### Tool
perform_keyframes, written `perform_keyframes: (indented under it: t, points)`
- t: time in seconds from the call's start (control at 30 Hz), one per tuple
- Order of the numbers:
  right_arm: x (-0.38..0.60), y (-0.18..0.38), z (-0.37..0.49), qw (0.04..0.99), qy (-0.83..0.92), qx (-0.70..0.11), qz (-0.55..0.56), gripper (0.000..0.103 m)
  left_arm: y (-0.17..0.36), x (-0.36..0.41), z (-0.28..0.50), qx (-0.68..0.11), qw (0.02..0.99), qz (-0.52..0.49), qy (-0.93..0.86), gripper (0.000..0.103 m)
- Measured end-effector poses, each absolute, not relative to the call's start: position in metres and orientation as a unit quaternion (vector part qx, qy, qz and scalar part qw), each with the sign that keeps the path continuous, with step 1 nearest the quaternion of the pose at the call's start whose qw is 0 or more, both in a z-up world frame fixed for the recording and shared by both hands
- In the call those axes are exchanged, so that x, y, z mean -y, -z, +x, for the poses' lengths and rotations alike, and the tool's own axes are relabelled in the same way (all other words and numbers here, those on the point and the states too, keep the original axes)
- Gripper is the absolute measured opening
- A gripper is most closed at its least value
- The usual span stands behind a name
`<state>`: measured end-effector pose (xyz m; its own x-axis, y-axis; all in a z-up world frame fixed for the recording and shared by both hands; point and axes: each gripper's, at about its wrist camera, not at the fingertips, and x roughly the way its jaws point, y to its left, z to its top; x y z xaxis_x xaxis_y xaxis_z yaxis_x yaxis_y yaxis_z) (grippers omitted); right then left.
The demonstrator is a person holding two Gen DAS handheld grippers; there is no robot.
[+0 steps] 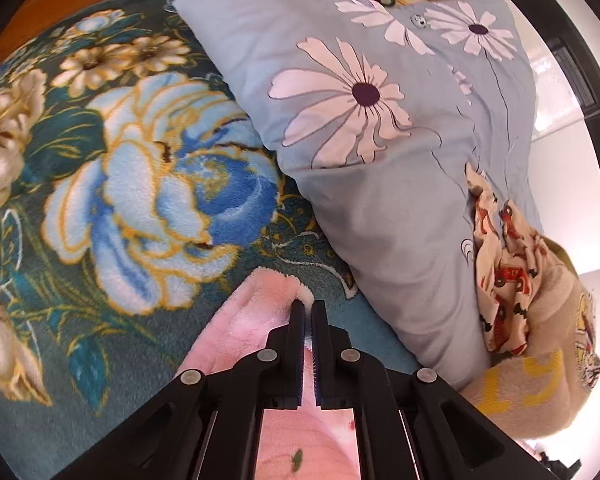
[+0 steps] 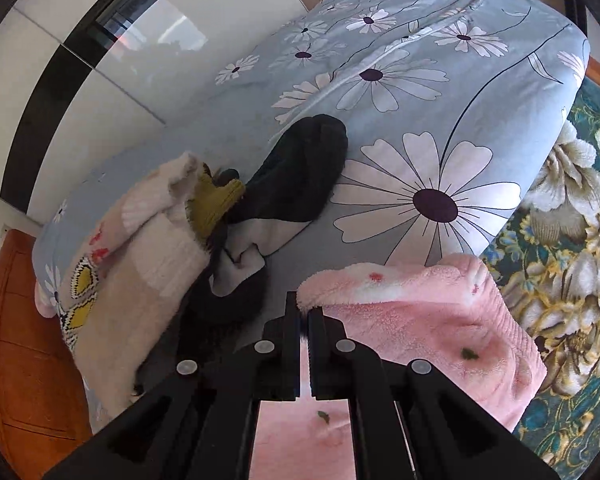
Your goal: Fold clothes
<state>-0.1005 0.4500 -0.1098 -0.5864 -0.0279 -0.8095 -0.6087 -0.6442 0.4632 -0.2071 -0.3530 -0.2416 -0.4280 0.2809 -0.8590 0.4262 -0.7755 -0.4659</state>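
Note:
A fluffy pink garment (image 1: pixel 244 328) lies on the teal flowered blanket (image 1: pixel 132 184). My left gripper (image 1: pixel 307 306) is shut on its edge, with pink pile showing between the black fingers. In the right wrist view the same pink garment (image 2: pixel 420 320) lies folded over with a thick rounded edge. My right gripper (image 2: pixel 304 312) is shut on that edge at its left end. Both grippers hold the cloth low over the bed.
A grey-blue daisy-print quilt (image 1: pixel 380 140) (image 2: pixel 420 120) lies bunched beside the garment. Against it sit a beige sweater (image 2: pixel 148 264), a black garment (image 2: pixel 296 176), an olive piece (image 2: pixel 216 204) and a cream cloth with red prints (image 1: pixel 504 264). An orange wooden bed frame (image 2: pixel 24 344) borders the bed.

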Motion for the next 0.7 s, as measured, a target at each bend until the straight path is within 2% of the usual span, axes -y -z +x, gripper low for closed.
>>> perform_keyframes:
  t: [0.07,0.13,0.2,0.3,0.33,0.37,0.4,0.43,0.57,0.7]
  points:
    - [-0.446,0.120,-0.106,0.193,-0.802,-0.367,-0.431,0.003,0.248,0.352,-0.205,-0.340,0.033,0.526,0.779,0.009]
    - [-0.444,0.128,-0.109,0.202,-0.799,-0.359,-0.439,0.003,0.249,0.356,-0.192,-0.376,0.001,0.510,0.774,0.020]
    - [-0.445,0.134,-0.108,0.202,-0.798,-0.362,-0.438,0.006,0.241,0.364,-0.172,-0.408,-0.023,0.483,0.775,0.041]
    - [-0.442,0.137,-0.108,0.180,-0.807,-0.363,-0.430,0.010,0.217,0.380,-0.130,-0.439,-0.030,0.434,0.786,0.054]
    - [-0.439,0.136,-0.107,0.169,-0.813,-0.359,-0.426,0.028,0.212,0.386,-0.114,-0.443,-0.016,0.424,0.790,0.057]
    - [-0.435,0.134,-0.105,0.159,-0.820,-0.356,-0.419,0.053,0.206,0.392,-0.098,-0.447,-0.002,0.414,0.793,0.061]
    - [-0.432,0.132,-0.102,0.150,-0.824,-0.356,-0.414,0.061,0.202,0.397,-0.083,-0.449,0.012,0.408,0.795,0.064]
    - [-0.428,0.129,-0.099,0.141,-0.828,-0.356,-0.409,0.064,0.204,0.399,-0.072,-0.445,0.025,0.416,0.793,0.064]
    - [-0.415,0.119,-0.075,0.102,-0.834,-0.380,-0.387,0.064,0.239,0.390,-0.047,-0.441,0.046,0.476,0.759,0.064]
    - [-0.408,0.112,-0.040,0.062,-0.829,-0.398,-0.388,0.064,0.272,0.373,-0.040,-0.483,0.029,0.470,0.739,0.064]
